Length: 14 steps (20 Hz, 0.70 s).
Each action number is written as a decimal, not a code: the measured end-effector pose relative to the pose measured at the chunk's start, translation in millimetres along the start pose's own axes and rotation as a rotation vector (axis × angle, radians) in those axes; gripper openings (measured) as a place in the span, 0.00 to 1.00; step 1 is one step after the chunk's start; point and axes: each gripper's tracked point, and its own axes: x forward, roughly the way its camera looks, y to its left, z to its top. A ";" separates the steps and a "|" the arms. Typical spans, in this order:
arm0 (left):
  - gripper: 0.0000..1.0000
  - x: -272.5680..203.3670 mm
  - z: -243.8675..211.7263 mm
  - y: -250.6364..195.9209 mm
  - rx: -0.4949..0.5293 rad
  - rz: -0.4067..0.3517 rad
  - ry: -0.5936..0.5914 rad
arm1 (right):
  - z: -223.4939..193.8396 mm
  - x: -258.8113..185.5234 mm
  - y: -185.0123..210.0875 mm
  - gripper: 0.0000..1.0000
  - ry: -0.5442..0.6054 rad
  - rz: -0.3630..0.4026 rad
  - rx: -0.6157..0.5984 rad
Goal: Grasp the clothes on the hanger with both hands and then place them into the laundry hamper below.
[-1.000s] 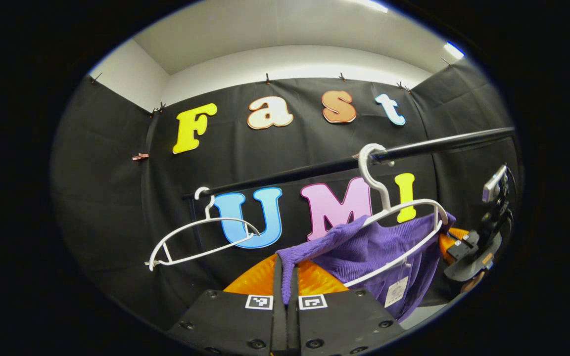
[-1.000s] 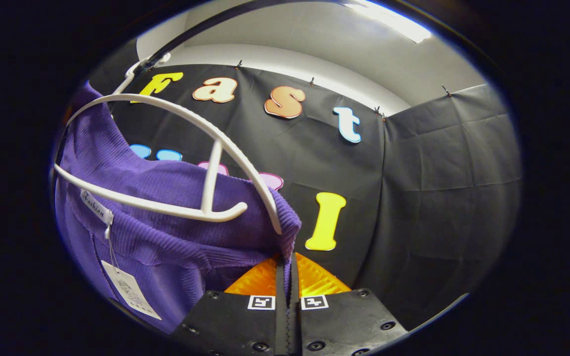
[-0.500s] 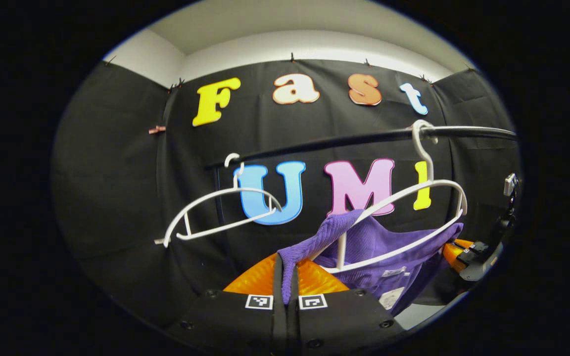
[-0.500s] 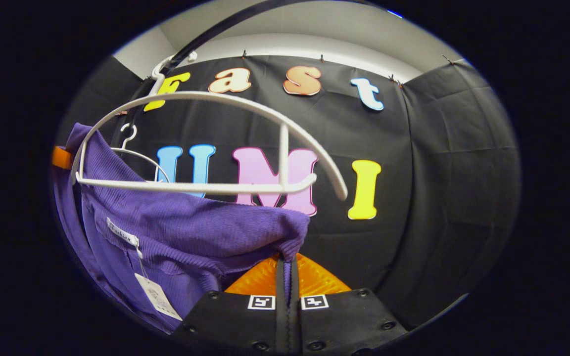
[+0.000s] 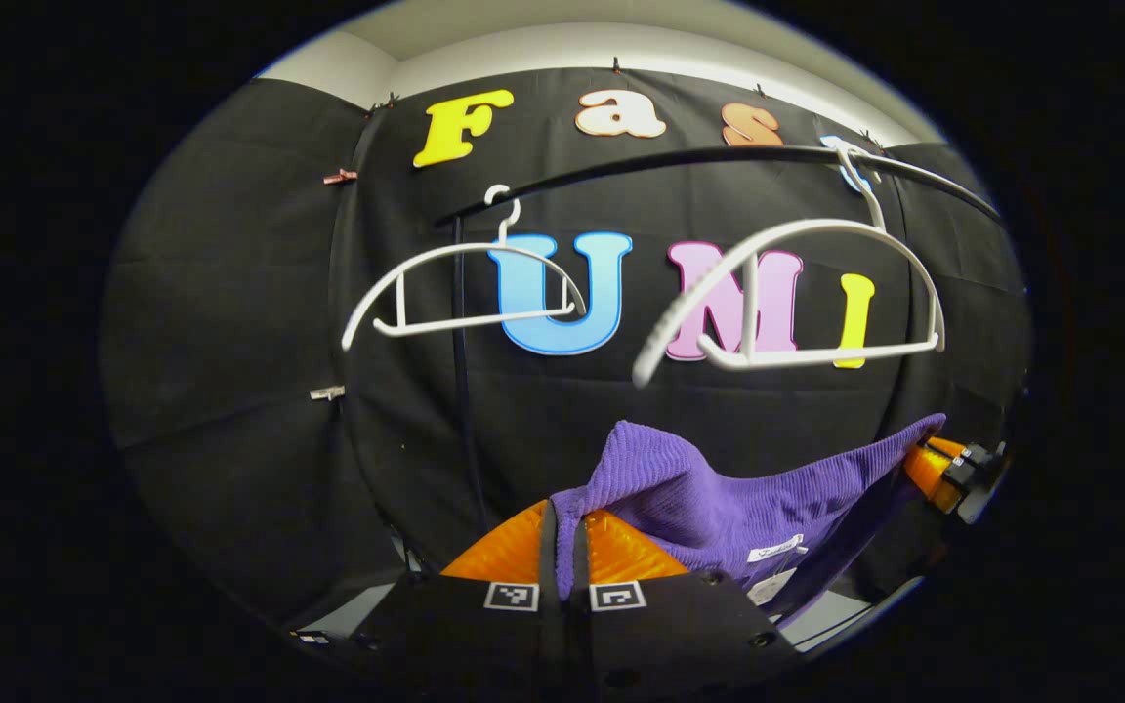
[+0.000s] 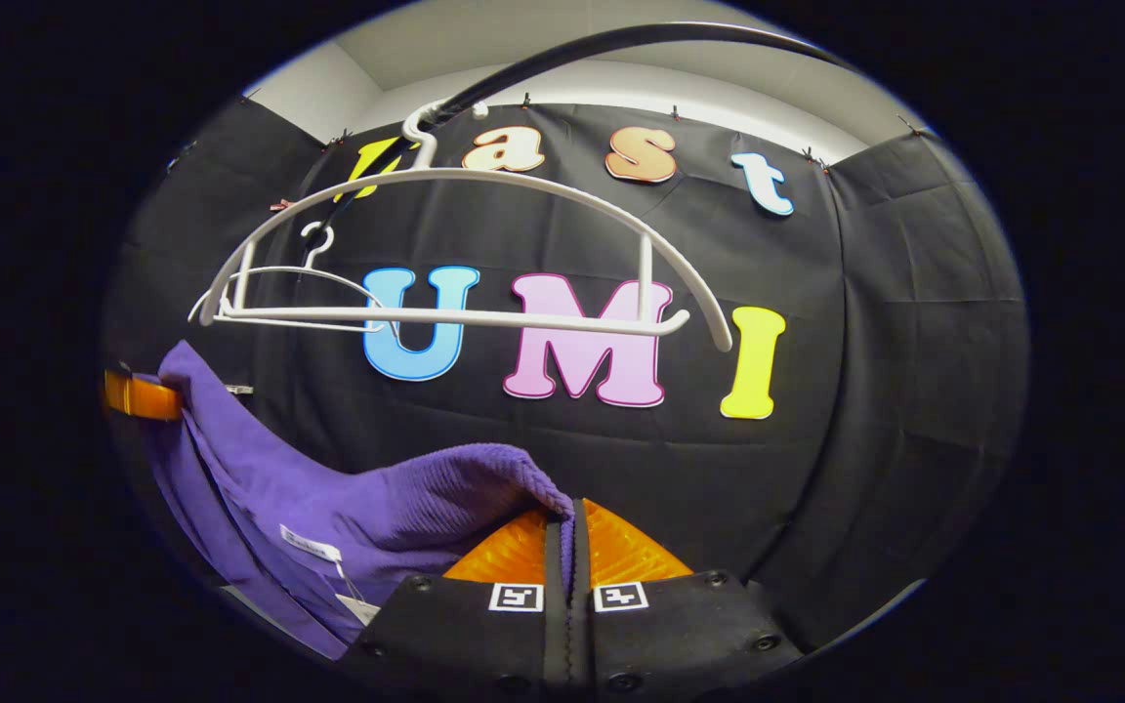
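Note:
A purple knit garment (image 5: 738, 498) hangs stretched between my two grippers, below and free of the white hanger (image 5: 797, 293). My left gripper (image 5: 563, 527) is shut on one shoulder of it. My right gripper (image 6: 564, 522) is shut on the other shoulder of the garment (image 6: 377, 517). In the left gripper view the right gripper (image 5: 948, 467) shows at the far right, pinching the cloth. In the right gripper view the left gripper (image 6: 141, 395) shows at the far left. The bare hanger (image 6: 465, 254) swings on the black rail (image 6: 621, 44). A white tag (image 6: 309, 543) dangles inside the collar.
A second bare white hanger (image 5: 470, 288) hangs on the same rail (image 5: 680, 161) to the left. A thin black upright post (image 5: 462, 391) stands under the rail's left end. A strip of pale floor (image 5: 831, 615) shows low at the right.
Both grippers have dropped with the garment. It slid off the hanger, which now hangs bare above and swings on the rail.

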 end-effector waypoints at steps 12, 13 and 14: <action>0.05 -39.8 19.5 -133.9 -0.056 -0.327 -0.029 | 58.8 -45.9 53.0 0.04 0.018 0.158 0.162; 0.05 -41.4 23.0 -142.5 -0.076 -0.353 -0.034 | 59.5 -49.2 54.3 0.04 0.019 0.163 0.161; 0.05 -40.7 20.2 -148.4 -0.086 -0.368 -0.030 | 55.1 -51.5 54.9 0.04 0.025 0.170 0.154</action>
